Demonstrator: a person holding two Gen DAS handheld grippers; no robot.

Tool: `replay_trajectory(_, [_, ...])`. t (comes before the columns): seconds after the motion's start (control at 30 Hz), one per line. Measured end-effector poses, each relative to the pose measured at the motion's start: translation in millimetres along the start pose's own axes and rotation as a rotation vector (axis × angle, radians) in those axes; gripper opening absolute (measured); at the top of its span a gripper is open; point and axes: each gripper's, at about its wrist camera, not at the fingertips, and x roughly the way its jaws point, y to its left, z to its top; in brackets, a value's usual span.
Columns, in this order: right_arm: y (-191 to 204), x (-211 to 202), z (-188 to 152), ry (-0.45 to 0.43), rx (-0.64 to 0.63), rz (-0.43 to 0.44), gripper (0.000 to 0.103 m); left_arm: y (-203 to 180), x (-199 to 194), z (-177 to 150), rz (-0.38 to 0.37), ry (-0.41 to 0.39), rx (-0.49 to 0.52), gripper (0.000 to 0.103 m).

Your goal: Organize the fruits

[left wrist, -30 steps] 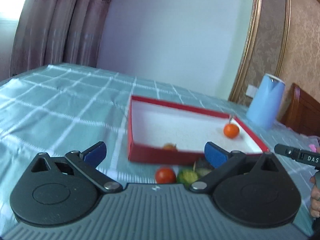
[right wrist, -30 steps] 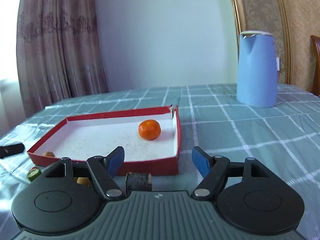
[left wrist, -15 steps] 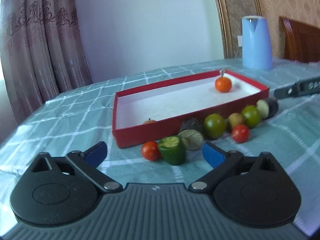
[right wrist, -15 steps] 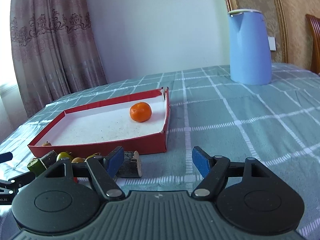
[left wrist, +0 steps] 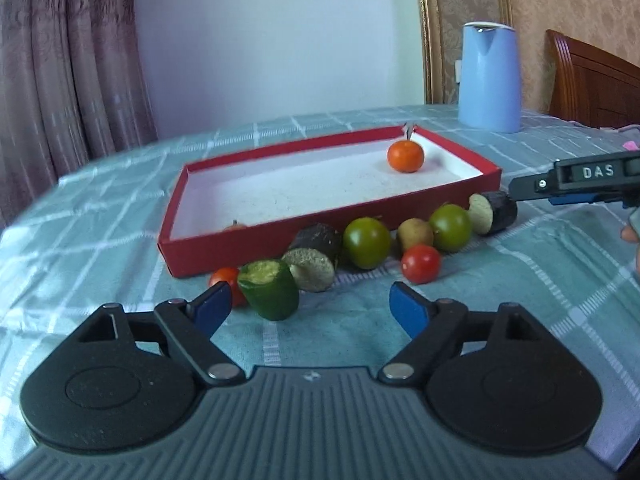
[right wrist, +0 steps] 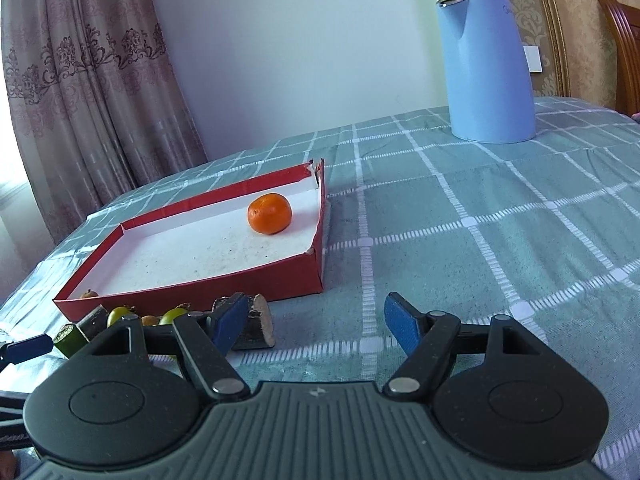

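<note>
A shallow red tray (left wrist: 486,178) with a white floor holds an orange tangerine (left wrist: 405,155) near its far right corner and a small fruit (left wrist: 235,225) at its near left wall. Several fruits lie on the cloth along its front: a cut green piece (left wrist: 269,289), two red tomatoes (left wrist: 420,263), two green round fruits (left wrist: 366,242), a brown fruit (left wrist: 414,233) and dark cut pieces (left wrist: 493,213). My left gripper (left wrist: 310,306) is open and empty, just short of the green piece. My right gripper (right wrist: 314,322) is open and empty by the tray's right corner (right wrist: 316,268), beside a dark cut piece (right wrist: 256,322).
A blue kettle (right wrist: 486,68) stands at the back right of the table, which has a teal checked cloth (right wrist: 480,240). A wooden chair (left wrist: 592,80) is behind it. Curtains (right wrist: 88,100) hang at the back left. The right gripper's finger (left wrist: 576,182) shows in the left wrist view.
My left gripper has swung around and backed off, so the whole row of fruit shows. My right gripper has risen a little and shifted toward the tray's right corner.
</note>
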Motion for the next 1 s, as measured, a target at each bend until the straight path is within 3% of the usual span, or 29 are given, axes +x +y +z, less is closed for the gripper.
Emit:
replay_trajectory(0.2, [-0.9, -0.1, 0.1, 0.003, 0.003, 0.011, 0.075, 12.0, 11.0, 7.7, -0.054, 0.041, -0.088, 0.078])
replay_trajectory(0.33, [-1.4, -2.2, -0.9, 0.001, 0.004, 0.024, 0.075, 11.4, 14.5, 11.6, -0.03, 0.033, -0.052, 0.054])
replay_trajectory(0.53, [0.4, -4.2, -3.9, 0.045, -0.035, 0.02, 0.075, 15.6, 22.6, 14.6, -0.054, 0.066, 0.014, 0.053])
replay_trajectory(0.7, [12.7, -10.8, -10.4, 0.031, -0.151, -0.017, 0.075, 26.3, 34.2, 18.6, -0.094, 0.087, -0.024, 0.053])
replay_trajectory(0.87, [29.5, -7.8, -11.9, 0.037, -0.236, -0.015, 0.075, 22.9, 29.5, 14.5, -0.089, 0.067, -0.007, 0.043])
replay_trajectory(1.0, [36.5, -0.7, -6.2, 0.046, -0.224, 0.015, 0.075, 21.6, 27.8, 13.5, -0.08, 0.057, -0.005, 0.039])
